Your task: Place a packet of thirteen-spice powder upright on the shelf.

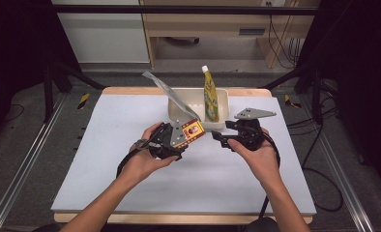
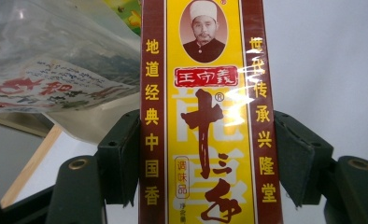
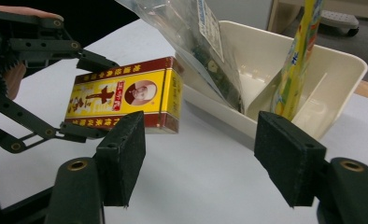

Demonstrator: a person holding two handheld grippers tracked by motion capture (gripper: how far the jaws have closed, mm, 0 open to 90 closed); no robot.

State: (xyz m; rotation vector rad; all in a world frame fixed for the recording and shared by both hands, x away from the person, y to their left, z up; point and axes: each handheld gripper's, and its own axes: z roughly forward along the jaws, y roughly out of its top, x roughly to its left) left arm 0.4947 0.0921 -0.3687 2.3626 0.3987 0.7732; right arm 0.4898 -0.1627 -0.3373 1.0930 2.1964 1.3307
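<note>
Spice box [image 2: 210,116] clamped by left gripper [image 1: 175,141], bottom cut off; right gripper [image 3: 198,154] spread, apparently empty.

I see a big white table [image 1: 130,159] with a wooden edge. Past it sits a light wooden desk [image 1: 217,24] beside a white cabinet [image 1: 101,34]. The floor [image 1: 29,140] is grey. Black cables [image 1: 280,38] hang down, and the sides are dark. Metal rails [image 1: 24,164] run along the table.

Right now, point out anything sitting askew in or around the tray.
The silver bag leans steeply out over the cream tray rim rather than lying inside. The yellow pouch stands upright. The left gripper holds the spice box tilted above the table.
</note>
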